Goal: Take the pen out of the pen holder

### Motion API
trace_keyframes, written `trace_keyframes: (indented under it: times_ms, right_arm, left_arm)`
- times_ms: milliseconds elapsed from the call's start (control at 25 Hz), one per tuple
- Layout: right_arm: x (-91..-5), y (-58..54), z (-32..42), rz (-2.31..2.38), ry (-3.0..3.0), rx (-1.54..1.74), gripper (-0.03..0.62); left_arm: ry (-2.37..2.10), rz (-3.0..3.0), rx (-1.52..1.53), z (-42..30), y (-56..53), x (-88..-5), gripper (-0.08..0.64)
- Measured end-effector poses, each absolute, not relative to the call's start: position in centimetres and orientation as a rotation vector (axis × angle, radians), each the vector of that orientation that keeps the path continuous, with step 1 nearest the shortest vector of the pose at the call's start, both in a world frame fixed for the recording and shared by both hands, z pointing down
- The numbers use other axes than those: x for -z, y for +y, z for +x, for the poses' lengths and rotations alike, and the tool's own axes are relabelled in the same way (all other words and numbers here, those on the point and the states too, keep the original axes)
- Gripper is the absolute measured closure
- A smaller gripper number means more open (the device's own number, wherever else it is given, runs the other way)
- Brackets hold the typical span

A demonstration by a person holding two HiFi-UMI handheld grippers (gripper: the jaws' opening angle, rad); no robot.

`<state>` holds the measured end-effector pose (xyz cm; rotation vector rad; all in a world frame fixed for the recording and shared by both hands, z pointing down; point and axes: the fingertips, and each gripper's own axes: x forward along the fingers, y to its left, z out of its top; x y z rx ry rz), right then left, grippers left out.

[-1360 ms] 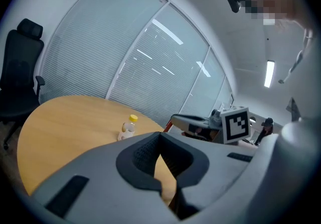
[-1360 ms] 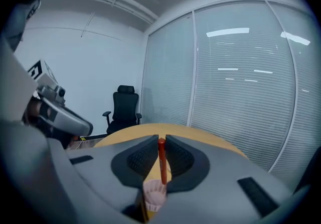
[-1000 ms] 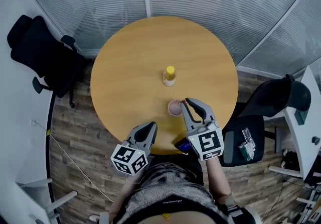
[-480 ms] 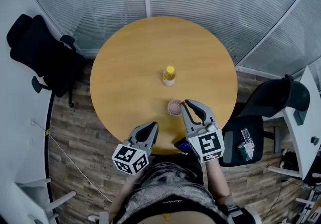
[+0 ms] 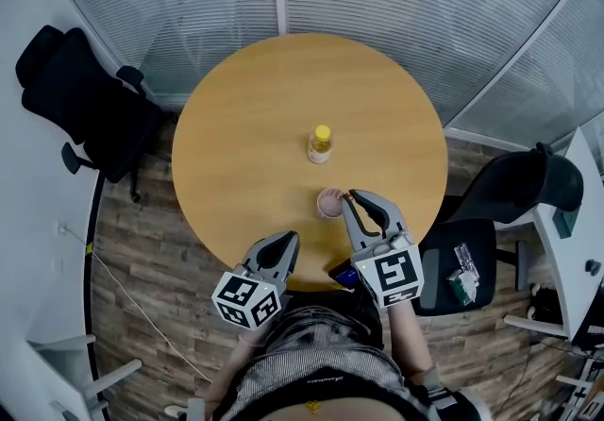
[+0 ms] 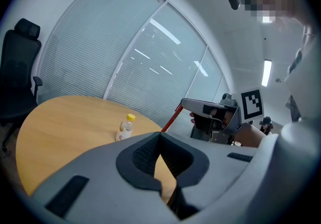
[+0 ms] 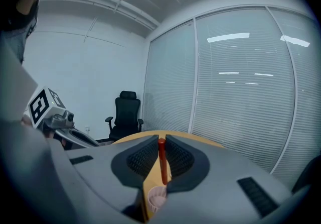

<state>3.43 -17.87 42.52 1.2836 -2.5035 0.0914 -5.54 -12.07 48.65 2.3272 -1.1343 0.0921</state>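
Note:
A red pen [image 7: 162, 160] stands upright between the pads of my right gripper [image 7: 161, 142], which is shut on it. Its lower end reaches down to the pink pen holder [image 7: 156, 198] below the jaws. In the head view the pen holder [image 5: 328, 203] stands on the round wooden table [image 5: 245, 145] near the front edge, with my right gripper [image 5: 351, 194] just to its right. My left gripper [image 5: 286, 238] hangs at the table's front edge, shut and holding nothing. The left gripper view shows the pen [image 6: 172, 117] slanting under the right gripper [image 6: 210, 110].
A small yellow-capped bottle [image 5: 320, 143] stands mid-table, beyond the holder. A dark blue object [image 5: 344, 273] lies at the table's front edge. Black office chairs stand at the left [image 5: 85, 98] and right [image 5: 514, 188]. Glass walls with blinds curve round the back.

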Motion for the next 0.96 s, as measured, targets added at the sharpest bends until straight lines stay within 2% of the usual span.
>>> trace_keyframes:
  times_ms: [960]
  right_arm:
    - [-42.77,-17.82,3.2,1.264,-2.505,-0.052,0.536]
  left_arm:
    - [-1.118,2.321,-0.096,-5.55,-11.75,-48.93,0.555]
